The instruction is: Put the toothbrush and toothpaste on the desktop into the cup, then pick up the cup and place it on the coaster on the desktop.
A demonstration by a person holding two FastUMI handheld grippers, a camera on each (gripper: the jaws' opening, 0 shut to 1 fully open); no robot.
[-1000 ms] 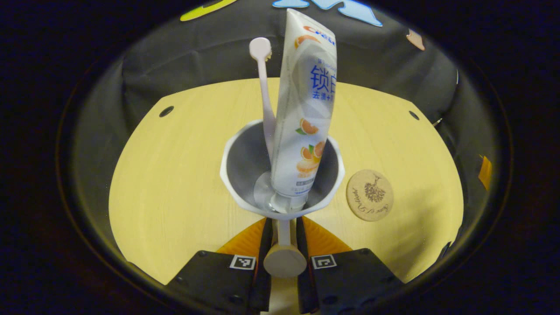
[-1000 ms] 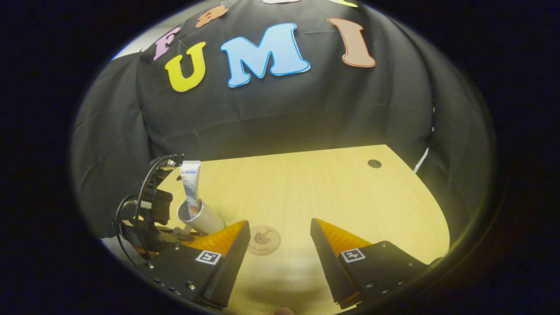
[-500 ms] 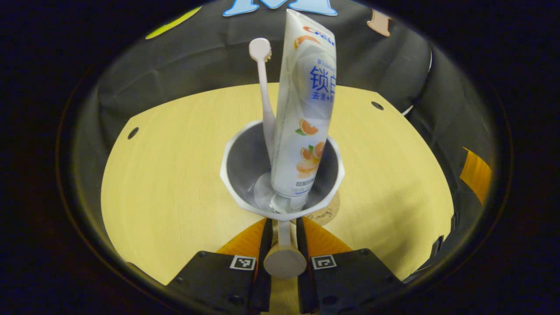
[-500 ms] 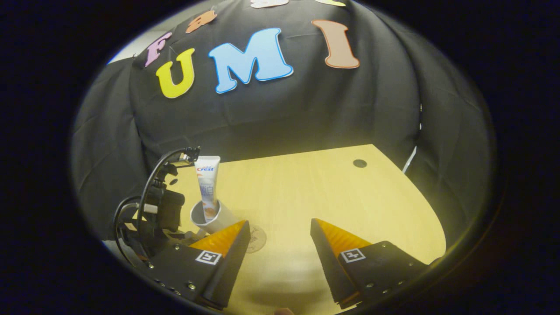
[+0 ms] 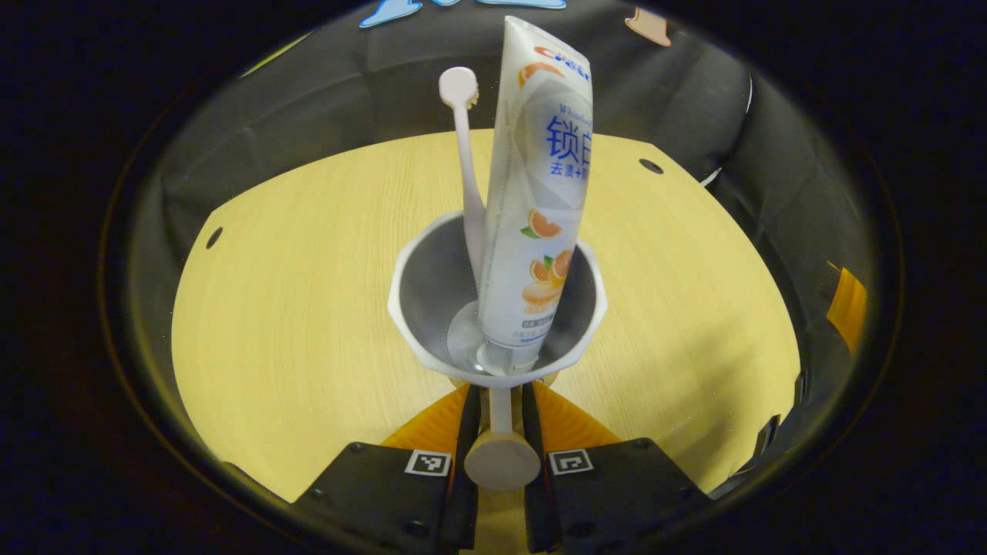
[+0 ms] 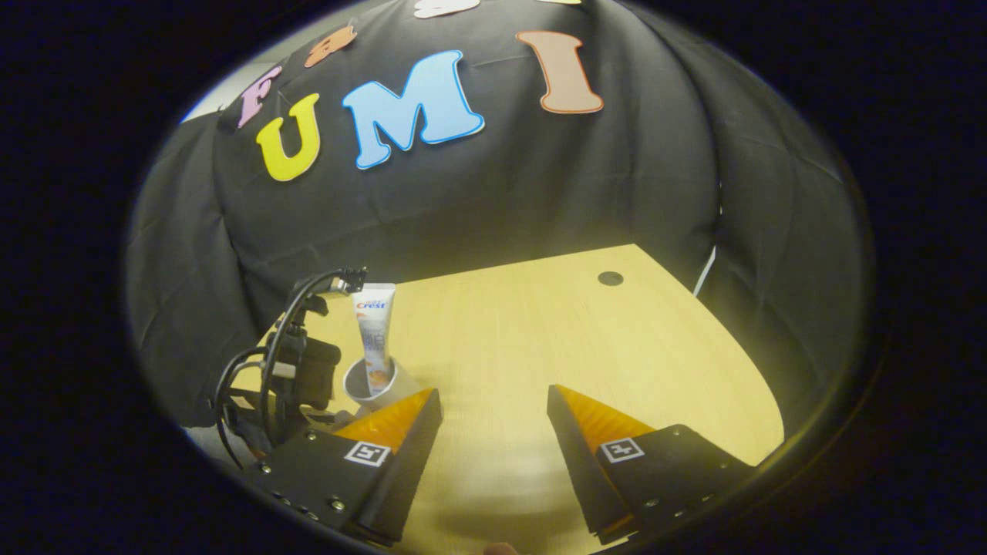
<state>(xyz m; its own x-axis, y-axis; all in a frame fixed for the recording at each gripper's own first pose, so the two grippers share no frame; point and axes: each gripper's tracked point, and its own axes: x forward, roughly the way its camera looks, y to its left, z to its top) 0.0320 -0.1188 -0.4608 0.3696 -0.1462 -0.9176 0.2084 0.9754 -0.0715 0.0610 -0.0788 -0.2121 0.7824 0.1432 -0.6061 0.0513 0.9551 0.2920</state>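
In the left gripper view, the left gripper (image 5: 501, 416) is clenching the handle (image 5: 501, 455) of the white cup (image 5: 432, 293), with both fingers pressing on the handle from either side. The cup is sitting just beyond the fingertips, its open mouth facing the camera. Inside it, the toothpaste (image 5: 540, 193) is standing cap down and leaning slightly to the right, while the toothbrush (image 5: 465, 154) is rising just to its left, head up (the two are touching low in the cup). The wooden desktop (image 5: 293, 308) is spreading out beneath and around the cup; whether the cup's base is resting on it cannot be told. The coaster is hidden from this angle.

In the right gripper view, the right gripper (image 6: 493, 428) is hovering over the near part of the desktop (image 6: 555, 331) with its jaws released, wide apart and gripping nothing. To its far left, the cup (image 6: 362, 383) is showing with the toothpaste (image 6: 375, 339) standing upright in it, and the other gripper's dark body and cables (image 6: 297, 362) are sitting just left of the cup.
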